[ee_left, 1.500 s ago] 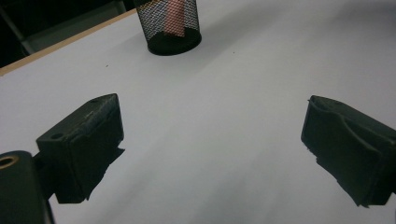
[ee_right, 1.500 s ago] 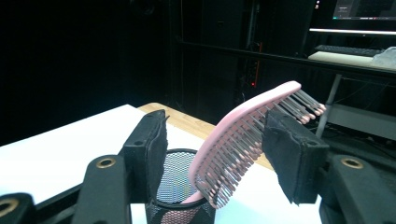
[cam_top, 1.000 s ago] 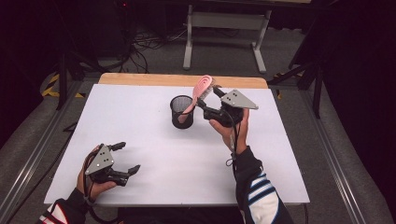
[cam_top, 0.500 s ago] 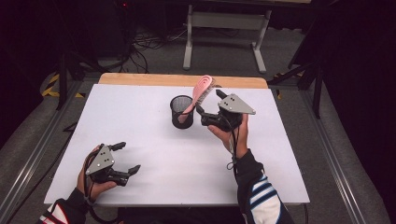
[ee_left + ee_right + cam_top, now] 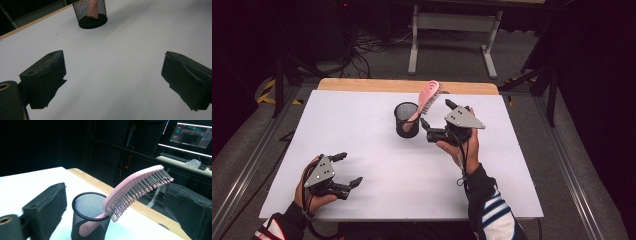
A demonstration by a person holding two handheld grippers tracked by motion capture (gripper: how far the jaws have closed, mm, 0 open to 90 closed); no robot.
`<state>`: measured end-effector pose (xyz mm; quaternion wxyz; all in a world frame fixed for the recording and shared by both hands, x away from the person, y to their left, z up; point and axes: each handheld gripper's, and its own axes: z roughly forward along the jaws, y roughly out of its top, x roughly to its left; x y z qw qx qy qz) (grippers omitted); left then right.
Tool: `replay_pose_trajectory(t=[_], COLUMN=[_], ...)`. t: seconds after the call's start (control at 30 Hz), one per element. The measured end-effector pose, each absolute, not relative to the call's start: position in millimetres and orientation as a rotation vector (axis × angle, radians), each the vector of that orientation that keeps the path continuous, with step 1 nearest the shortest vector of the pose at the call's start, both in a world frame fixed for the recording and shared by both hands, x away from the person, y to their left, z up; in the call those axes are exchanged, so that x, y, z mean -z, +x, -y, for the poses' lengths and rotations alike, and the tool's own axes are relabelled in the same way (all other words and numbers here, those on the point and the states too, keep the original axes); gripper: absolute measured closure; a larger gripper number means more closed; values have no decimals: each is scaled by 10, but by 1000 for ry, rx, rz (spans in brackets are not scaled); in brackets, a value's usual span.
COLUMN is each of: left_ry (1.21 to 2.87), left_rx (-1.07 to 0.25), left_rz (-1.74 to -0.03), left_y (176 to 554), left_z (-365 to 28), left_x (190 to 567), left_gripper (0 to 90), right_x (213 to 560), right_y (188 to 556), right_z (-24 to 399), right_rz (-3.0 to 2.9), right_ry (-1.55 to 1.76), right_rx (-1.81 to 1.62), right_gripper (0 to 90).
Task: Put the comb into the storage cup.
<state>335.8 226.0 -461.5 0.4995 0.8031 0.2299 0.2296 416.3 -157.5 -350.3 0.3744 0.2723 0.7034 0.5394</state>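
Right gripper (image 5: pixel 438 114) jaws just been opening, now wide apart, nothing between pads; pink hairbrush (image 5: pixel 426 98) released. Brush stands handle-down in black mesh cup (image 5: pixel 406 120), leaning on rim toward you, bristled head well above it. Risk: top-heavy lean could tip light cup or slide brush out if your jaw clips head while backing away. Pull straight back, clear of bristles. Brush looks curved, pale pink, grey-tipped bristles facing down. Left gripper (image 5: pixel 343 170) open, idle near front edge of white table (image 5: pixel 362 115).
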Motion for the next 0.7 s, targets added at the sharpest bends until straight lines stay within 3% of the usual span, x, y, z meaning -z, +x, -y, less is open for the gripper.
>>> replay_pose_trajectory(t=[0.7], left_ry=[1939], left_rx=[-567], left_rz=[-562], left_y=[3362], left_z=[-2271], left_x=[4600], left_gripper=[67], right_x=[3654], right_y=[3980], right_z=[1723], right_rz=[-1794], right_ry=[676], right_rx=[-1317], right_gripper=[54])
